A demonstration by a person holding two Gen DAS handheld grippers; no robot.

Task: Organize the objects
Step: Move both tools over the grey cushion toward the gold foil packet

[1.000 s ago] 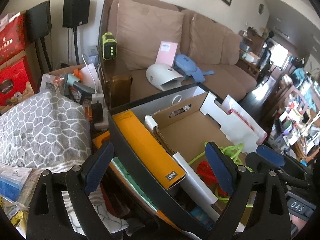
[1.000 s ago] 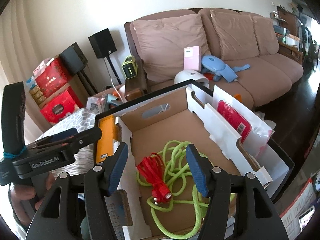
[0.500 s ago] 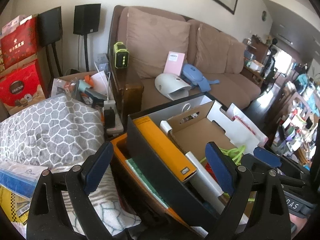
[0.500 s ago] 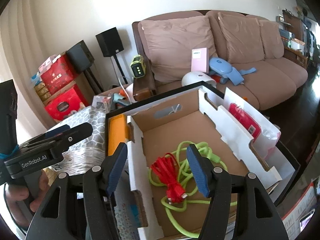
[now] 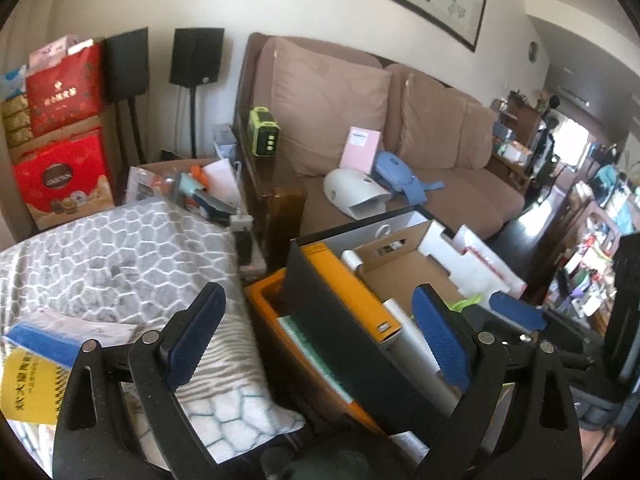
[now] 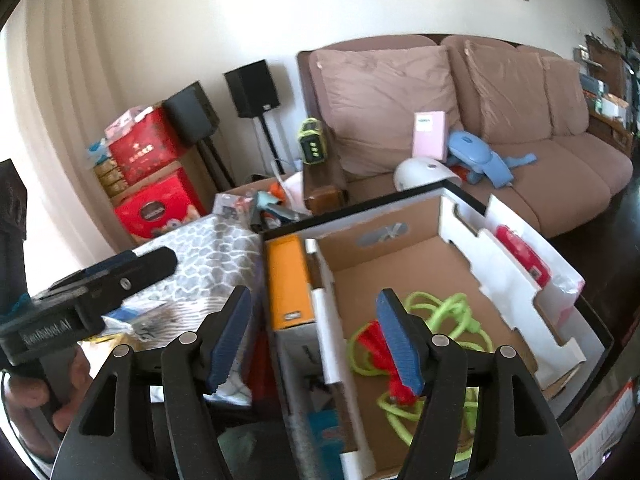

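Note:
A black box (image 6: 460, 192) holds a cardboard tray (image 6: 400, 264) with a lime green rope (image 6: 448, 312) and a red cable (image 6: 376, 344) lying in it. An orange carton (image 6: 288, 280) stands between the tray and the box wall. My right gripper (image 6: 316, 340) hovers over the tray's left wall; its jaws are opening and nothing is between them. My left gripper (image 5: 316, 340) is open and empty over the box's left edge, beside a grey patterned towel (image 5: 112, 264). A hand holds the left gripper (image 6: 92, 292) at the left of the right wrist view.
A brown sofa (image 5: 460, 184) behind the box carries a white dome (image 5: 352, 192), a pink booklet (image 5: 360, 152) and a blue item (image 5: 400, 172). Red gift boxes (image 5: 60, 176) and black speakers (image 5: 196, 56) stand at the left. A yellow packet (image 5: 28, 380) lies on the towel.
Both views have drifted left and pulled back, so the box now sits further right and the towel fills more of the left wrist view. The right jaws have spread wider.

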